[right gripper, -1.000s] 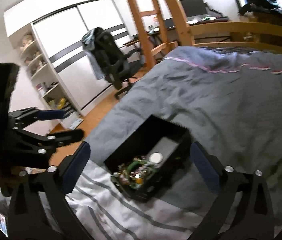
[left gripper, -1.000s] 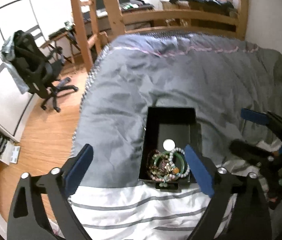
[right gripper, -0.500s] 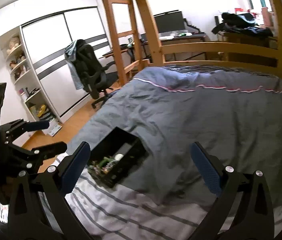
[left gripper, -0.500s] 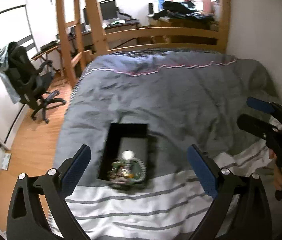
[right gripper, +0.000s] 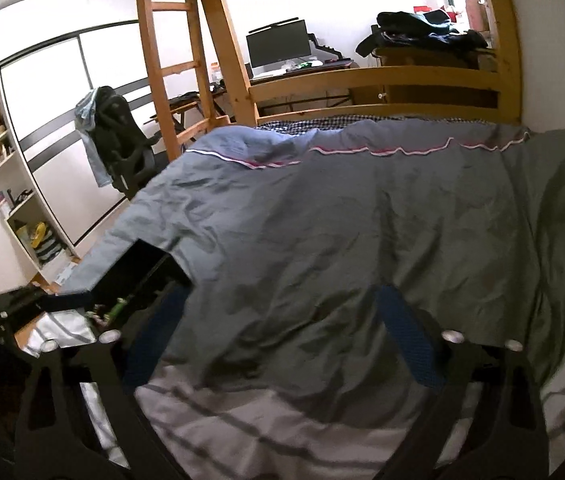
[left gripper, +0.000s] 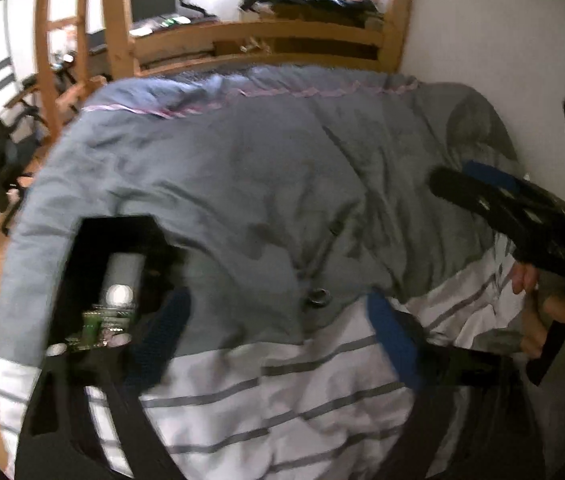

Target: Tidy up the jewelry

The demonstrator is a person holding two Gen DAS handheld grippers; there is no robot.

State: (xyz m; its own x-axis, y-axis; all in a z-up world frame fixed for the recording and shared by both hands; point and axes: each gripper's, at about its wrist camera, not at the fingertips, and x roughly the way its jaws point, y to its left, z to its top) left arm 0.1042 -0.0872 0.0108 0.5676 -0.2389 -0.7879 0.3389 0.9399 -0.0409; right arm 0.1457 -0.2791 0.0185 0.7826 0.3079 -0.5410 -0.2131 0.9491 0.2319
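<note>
Black jewelry box (left gripper: 98, 248) with beaded bracelets (left gripper: 98, 326) sits far left on the bed (left gripper: 242, 184); a small ring (left gripper: 318, 297) lies mid-duvet. Left tool (left gripper: 278, 332) closes around nothing yet — right tool (right gripper: 282, 336) too, empty. Next, I judge: pinch that ring carefully.

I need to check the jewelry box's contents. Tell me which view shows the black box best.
The left wrist view: the black box lies open, with beads and a white disc visible inside. In the right wrist view it sits at the left, largely hidden behind a gripper finger.
</note>
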